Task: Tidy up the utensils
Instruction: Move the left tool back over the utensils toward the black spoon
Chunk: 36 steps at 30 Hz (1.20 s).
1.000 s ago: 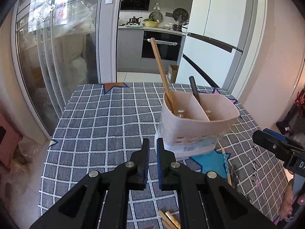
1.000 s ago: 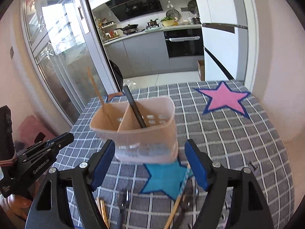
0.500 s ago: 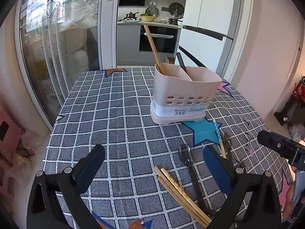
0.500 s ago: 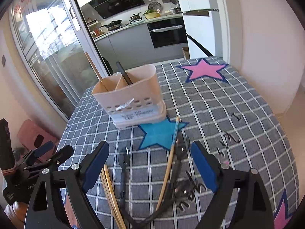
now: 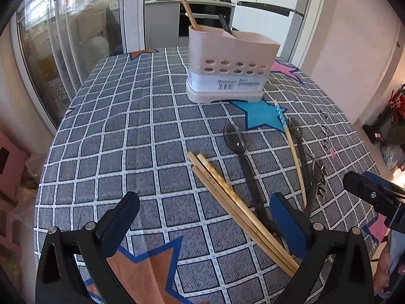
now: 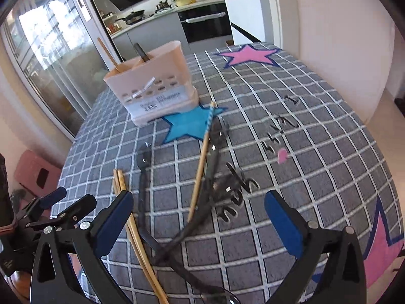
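A beige two-compartment utensil holder stands at the far side of the checked table; a wooden chopstick and a black handle stand in it. Several loose utensils lie near me: wooden chopsticks, a black spoon, a blue-tipped chopstick and other black utensils. My left gripper is open and empty above the chopsticks. My right gripper is open and empty above the pile.
The tablecloth is grey check with coloured stars. A glass sliding door is on the left, a fridge and a wall are on the right, a kitchen is behind. The right gripper shows at the left view's right edge.
My left gripper opened from shut and both grippers pulled back from the holder toward the loose utensils. The holder now stands farther away.
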{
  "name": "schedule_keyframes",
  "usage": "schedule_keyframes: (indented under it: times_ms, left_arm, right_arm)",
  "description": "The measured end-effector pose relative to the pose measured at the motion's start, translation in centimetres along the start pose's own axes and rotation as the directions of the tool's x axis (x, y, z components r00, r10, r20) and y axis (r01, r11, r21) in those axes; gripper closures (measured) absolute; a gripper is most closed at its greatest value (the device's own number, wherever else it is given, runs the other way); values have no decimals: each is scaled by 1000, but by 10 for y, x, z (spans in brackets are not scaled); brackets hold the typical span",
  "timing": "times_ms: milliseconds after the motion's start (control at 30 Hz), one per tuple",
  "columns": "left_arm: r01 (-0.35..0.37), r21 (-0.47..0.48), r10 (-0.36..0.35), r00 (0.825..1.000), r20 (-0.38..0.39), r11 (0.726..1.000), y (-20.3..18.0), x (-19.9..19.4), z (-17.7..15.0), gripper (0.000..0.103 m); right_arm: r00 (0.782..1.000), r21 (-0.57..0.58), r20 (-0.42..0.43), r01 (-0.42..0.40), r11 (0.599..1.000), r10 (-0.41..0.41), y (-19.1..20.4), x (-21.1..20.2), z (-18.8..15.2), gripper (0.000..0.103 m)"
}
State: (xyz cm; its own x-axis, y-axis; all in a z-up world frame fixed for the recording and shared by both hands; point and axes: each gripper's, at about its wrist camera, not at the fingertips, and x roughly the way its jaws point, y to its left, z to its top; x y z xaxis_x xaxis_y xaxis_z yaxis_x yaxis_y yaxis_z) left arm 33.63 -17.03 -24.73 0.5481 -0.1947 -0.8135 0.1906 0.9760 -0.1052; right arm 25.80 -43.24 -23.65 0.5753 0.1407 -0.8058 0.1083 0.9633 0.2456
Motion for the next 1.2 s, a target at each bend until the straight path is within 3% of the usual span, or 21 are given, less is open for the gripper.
schedule_keyframes:
  times_ms: [133,400,600,767,1200]
  left_arm:
    - [12,-13,-12,998,-67,1000,3,10,-11,0]
    - [-25,-89,15,993,-115,996,17,16,-22,0]
    - [-13,-114,-8,984,-178,993,18,28,-26,0]
    - [-33,-109,9,977,-213,993,15,37,-25,0]
    - [-74,-53,61,974,-219,996,0,49,-16,0]
  right_arm:
    - [999,9,-42,19,1000,-19,-6,4,-10,0]
    - [990,5,-132,53,999,-52,-4,17,-16,0]
    - [981,30,-184,61,998,-54,-2,27,-19,0]
    - [978,40,-193,87,995,-77,-7,27,-22,0]
    - [973,73,-199,137,988,-120,-20,29,-20,0]
